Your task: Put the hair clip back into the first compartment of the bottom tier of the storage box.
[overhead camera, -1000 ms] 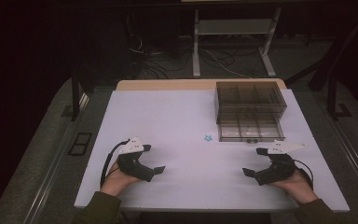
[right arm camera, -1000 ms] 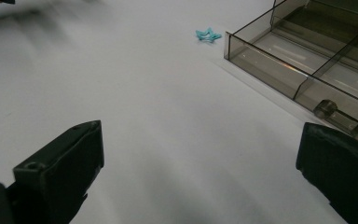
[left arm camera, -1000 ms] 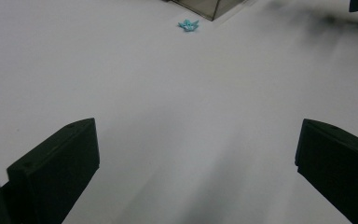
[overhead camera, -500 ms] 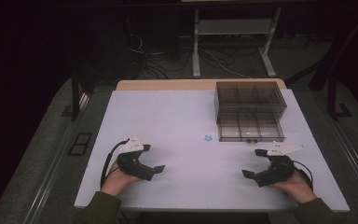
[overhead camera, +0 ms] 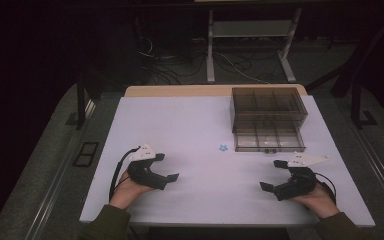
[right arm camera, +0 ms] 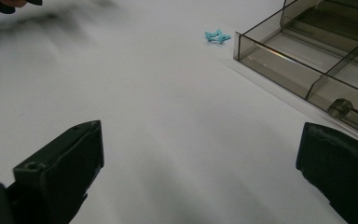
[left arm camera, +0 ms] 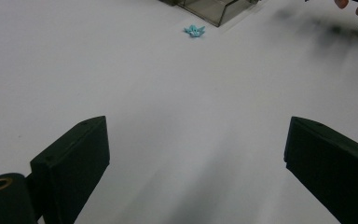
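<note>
- A dark room is seen beyond the table, with tangled cables on the floor and the pale metal legs of a stand (overhead camera: pixel 250 45) behind the far edge.
- A white rectangular tabletop (overhead camera: pixel 190 130) is laid over a light wooden board whose strip is exposed along the far side.
- A smoky transparent plastic organiser box with divided compartments (overhead camera: pixel 268 118) is placed on the far right part of the tabletop; its lower tray is drawn out toward the person, and a small clear knob is visible on its front wall in the right gripper view (right arm camera: pixel 340 107).
- A small light-blue star-shaped piece (overhead camera: pixel 223 148) is found lying flat on the white surface, just beside the front left corner of the box and apart from it; it is also seen in the left gripper view (left arm camera: pixel 194 31) and in the right gripper view (right arm camera: pixel 216 36).
- The left gripper (overhead camera: pixel 163 168), black with a grey plate on top, is held low over the near left part of the table by a hand in a dark green sleeve; its jaws are spread wide, with nothing between them.
- The right gripper (overhead camera: pixel 274 176) is held at the near right, in front of the box; its jaws are likewise spread wide and empty.
- Both grippers are kept well apart from the star-shaped piece, which lies between and beyond them.
</note>
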### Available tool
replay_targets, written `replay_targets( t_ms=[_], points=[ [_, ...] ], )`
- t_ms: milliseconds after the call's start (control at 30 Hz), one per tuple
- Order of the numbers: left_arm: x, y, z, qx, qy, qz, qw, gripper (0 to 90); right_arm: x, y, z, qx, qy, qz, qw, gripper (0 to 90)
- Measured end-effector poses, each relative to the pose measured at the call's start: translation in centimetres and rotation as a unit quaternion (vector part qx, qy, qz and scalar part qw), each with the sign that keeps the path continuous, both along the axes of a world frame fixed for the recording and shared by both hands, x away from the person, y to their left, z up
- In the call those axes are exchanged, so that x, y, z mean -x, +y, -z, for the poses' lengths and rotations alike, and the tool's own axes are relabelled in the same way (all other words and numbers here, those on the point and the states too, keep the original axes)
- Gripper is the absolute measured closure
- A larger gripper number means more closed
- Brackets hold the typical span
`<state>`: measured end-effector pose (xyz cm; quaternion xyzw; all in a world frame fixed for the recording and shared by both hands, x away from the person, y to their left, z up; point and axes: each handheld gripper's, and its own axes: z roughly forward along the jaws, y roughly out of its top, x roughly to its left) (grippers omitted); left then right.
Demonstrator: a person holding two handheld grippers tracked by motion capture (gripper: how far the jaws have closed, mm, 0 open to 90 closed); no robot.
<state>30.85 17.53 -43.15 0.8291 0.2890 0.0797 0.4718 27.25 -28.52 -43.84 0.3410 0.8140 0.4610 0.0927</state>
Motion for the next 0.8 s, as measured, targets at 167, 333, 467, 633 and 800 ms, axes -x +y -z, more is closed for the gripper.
replay_targets(
  t_ms=[167, 333, 467, 633, 800],
  points=[
    [-0.12, -0.28, -0.18, 0.004, -0.003, 0.002, 1.0000, 13.1, 0.05, -0.03, 0.07, 0.001, 0.001, 0.000, 1.0000, 0.2],
    [-0.40, -0.33, -0.09, 0.011, 0.000, -0.002, 0.9999, 15.6, -0.03, 0.01, 0.08, 0.000, 0.001, -0.002, 1.0000, 0.2],
    [-0.56, -0.35, -0.11, 0.017, 0.002, -0.003, 0.9998, 18.5, -0.03, 0.03, 0.11, 0.002, 0.002, -0.002, 1.0000, 0.2],
    [-0.77, -0.63, -0.33, 0.020, -0.003, -0.004, 0.9998, 22.8, 0.04, 0.00, 0.16, 0.000, 0.004, 0.000, 1.0000, 0.2],
    [-0.96, -0.88, -0.35, 0.016, -0.001, -0.001, 0.9999, 26.0, 0.03, 0.07, 0.15, -0.001, 0.004, 0.000, 1.0000, 0.2]
  ],
)
